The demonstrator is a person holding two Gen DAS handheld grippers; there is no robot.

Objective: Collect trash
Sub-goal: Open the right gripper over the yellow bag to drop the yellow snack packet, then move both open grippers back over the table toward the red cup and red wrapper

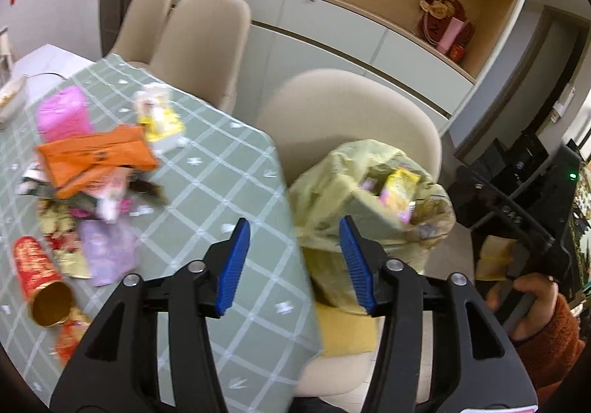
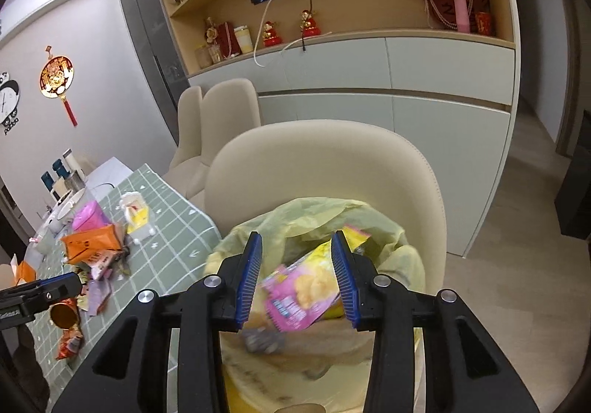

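A yellow-green trash bag (image 1: 332,191) (image 2: 406,258) sits open on a beige chair beside the table. My right gripper (image 2: 297,274) hovers over the bag's mouth with its jaws open. A blurred pink and yellow snack packet (image 2: 306,291) shows between the blue pads, down in the bag, and they do not press on it. My left gripper (image 1: 295,260) is open and empty above the table's corner, next to the bag. On the green checked tablecloth (image 1: 229,191) lies a trash pile: an orange packet (image 1: 96,154), a pink pack (image 1: 62,114), a purple wrapper (image 1: 107,254), a red can (image 1: 37,272).
The beige chair (image 2: 325,169) holding the bag stands against the table's edge; two more chairs (image 1: 199,44) stand further along. A white cabinet with shelves (image 2: 406,81) lines the wall behind. Cups and containers (image 2: 62,173) crowd the table's far end. A hand (image 1: 532,302) grips the right tool.
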